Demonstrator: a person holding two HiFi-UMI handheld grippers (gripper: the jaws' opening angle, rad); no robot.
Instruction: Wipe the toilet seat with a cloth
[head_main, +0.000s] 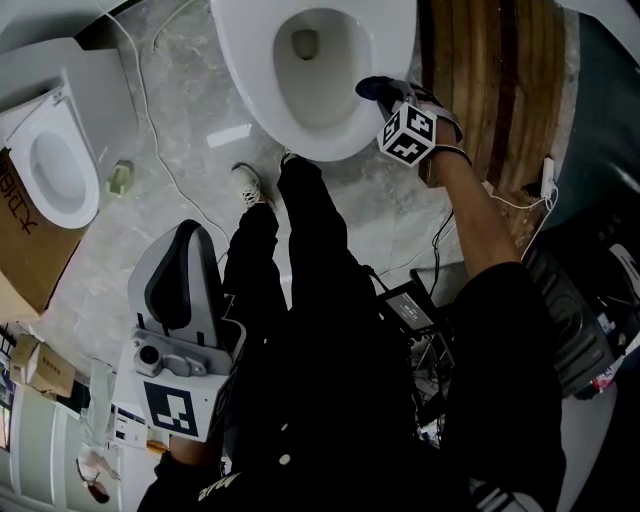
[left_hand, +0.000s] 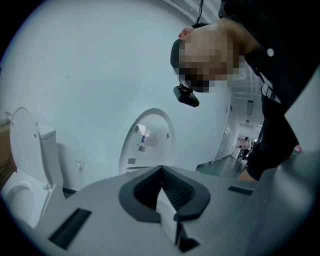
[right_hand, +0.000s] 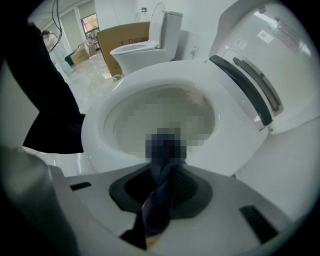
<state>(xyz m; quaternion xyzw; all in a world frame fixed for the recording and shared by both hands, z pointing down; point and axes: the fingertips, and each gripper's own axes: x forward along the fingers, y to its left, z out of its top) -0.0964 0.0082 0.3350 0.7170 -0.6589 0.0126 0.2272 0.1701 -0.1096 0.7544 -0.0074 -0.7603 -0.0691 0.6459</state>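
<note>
Right gripper view: the right gripper (right_hand: 162, 172) has its jaws clamped on a dark blue cloth (right_hand: 159, 197) at the near rim of the white toilet seat (right_hand: 225, 135); contact looks likely, but a mosaic patch covers it. The left gripper (left_hand: 162, 187) has its jaws together, empty, well apart from the seat. A grey marbled floor (head_main: 180, 130) carries a second toilet (head_main: 55, 160).

I wear a black top (head_main: 510, 380), black trousers (head_main: 320, 270) and white shoes (head_main: 253, 188). My left gripper (left_hand: 162, 172) and right gripper (right_hand: 161, 170) are grey with dark pads (left_hand: 139, 194)
</note>
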